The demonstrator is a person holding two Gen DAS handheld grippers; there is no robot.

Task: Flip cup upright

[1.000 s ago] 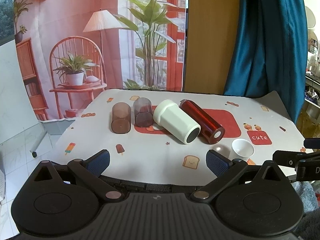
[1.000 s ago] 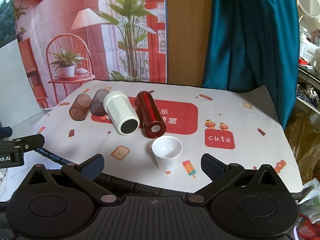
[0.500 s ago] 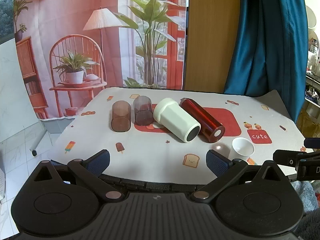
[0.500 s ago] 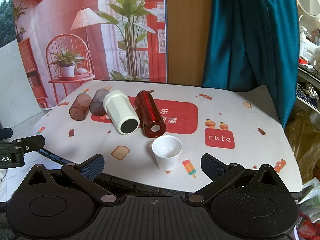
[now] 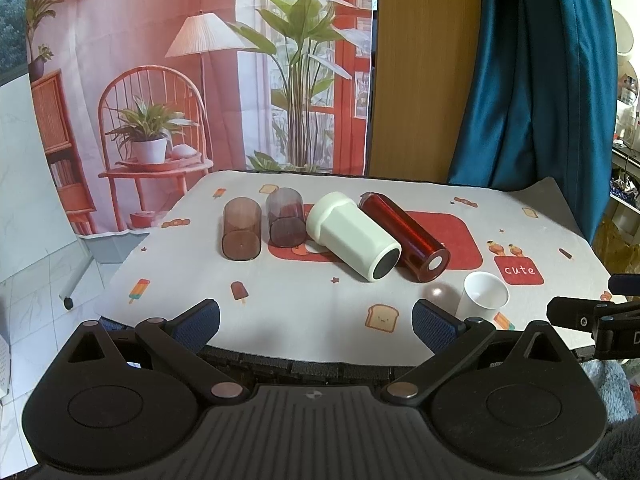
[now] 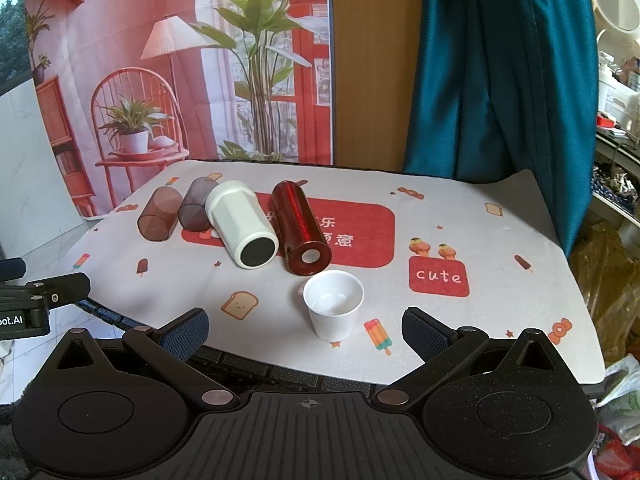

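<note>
Several cups lie on their sides in a row on the patterned tablecloth [image 5: 312,300]: a brown clear cup [image 5: 241,234], a grey clear cup [image 5: 285,222], a big white cup [image 5: 352,236] and a shiny red tumbler [image 5: 404,232]. A small white paper cup [image 6: 334,304] stands upright near the front edge; it also shows in the left wrist view [image 5: 484,294]. My left gripper [image 5: 316,322] is open and empty at the table's front edge. My right gripper [image 6: 306,330] is open and empty, just in front of the paper cup.
The table [image 6: 520,240] backs onto a printed backdrop [image 5: 160,80], a wooden panel [image 5: 424,68] and a teal curtain [image 6: 500,64]. Cluttered shelves [image 6: 616,120] stand to the right. The other gripper's body [image 5: 592,316] shows at the right of the left wrist view.
</note>
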